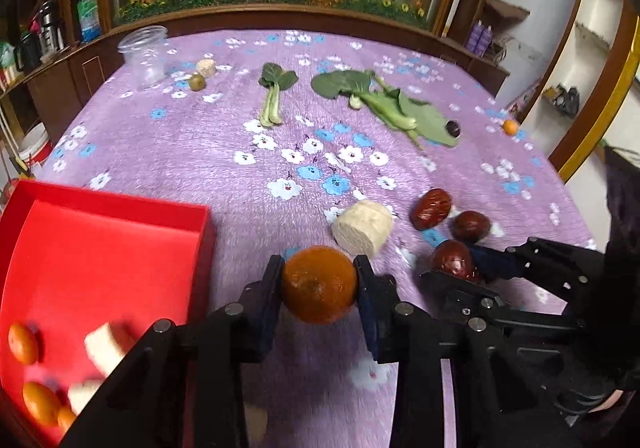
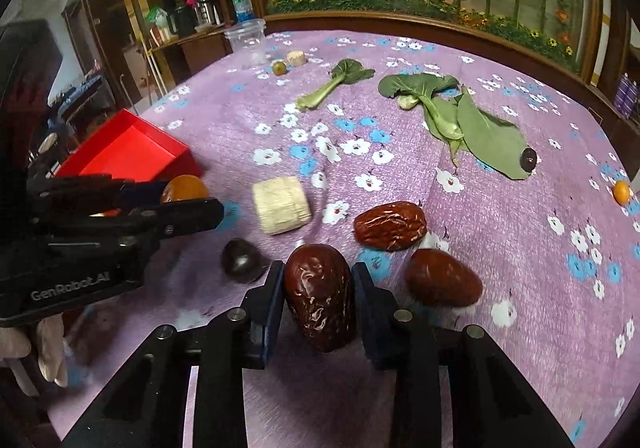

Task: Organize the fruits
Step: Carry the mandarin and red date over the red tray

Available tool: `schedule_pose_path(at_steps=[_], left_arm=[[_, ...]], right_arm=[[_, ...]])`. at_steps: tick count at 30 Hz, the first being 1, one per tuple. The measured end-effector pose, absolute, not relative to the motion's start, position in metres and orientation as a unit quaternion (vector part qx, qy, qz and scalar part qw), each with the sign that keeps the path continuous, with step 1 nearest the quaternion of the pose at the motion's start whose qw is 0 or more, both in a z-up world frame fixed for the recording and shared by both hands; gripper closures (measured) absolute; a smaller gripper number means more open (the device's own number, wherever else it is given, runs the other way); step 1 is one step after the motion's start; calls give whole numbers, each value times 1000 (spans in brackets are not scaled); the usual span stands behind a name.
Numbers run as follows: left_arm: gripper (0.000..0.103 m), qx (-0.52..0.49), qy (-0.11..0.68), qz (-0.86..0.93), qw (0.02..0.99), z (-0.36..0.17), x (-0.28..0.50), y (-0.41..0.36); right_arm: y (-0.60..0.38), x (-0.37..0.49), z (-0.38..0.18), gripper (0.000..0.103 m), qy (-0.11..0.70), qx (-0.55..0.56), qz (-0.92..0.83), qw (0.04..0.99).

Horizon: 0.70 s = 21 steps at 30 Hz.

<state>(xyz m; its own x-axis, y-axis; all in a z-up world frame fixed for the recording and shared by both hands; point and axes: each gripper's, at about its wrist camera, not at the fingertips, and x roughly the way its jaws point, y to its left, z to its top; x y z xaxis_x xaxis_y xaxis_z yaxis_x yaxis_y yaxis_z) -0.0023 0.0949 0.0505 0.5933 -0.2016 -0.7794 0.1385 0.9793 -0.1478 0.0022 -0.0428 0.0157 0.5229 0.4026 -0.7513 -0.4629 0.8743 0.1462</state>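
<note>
My left tool [image 1: 318, 284] grips the orange [image 1: 319, 283]; the red box [image 1: 100, 248] lies just left of it. My right tool [image 2: 318, 296] clamps a date [image 2: 320, 296] lengthwise.

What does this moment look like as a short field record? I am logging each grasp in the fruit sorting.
left gripper: shut on orange fruit
right gripper: shut on red date
red box: holds small orange fruits and pale chunks
loose dates on cloth: two
pale chunk: on cloth between box and dates
greens: far side, untouched
</note>
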Motion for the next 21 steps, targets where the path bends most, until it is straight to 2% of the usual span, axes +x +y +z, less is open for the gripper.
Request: schedule_pose_path(at_steps=[9,21], left_arm=[[69,-106,393,-73,910,78,-70,142],[69,-163,360,-14,919,86,-116,221]], right_arm=[[-40,-40,45,67,402,1,266,876],[13,-69,68,67,393,-15,311,865]])
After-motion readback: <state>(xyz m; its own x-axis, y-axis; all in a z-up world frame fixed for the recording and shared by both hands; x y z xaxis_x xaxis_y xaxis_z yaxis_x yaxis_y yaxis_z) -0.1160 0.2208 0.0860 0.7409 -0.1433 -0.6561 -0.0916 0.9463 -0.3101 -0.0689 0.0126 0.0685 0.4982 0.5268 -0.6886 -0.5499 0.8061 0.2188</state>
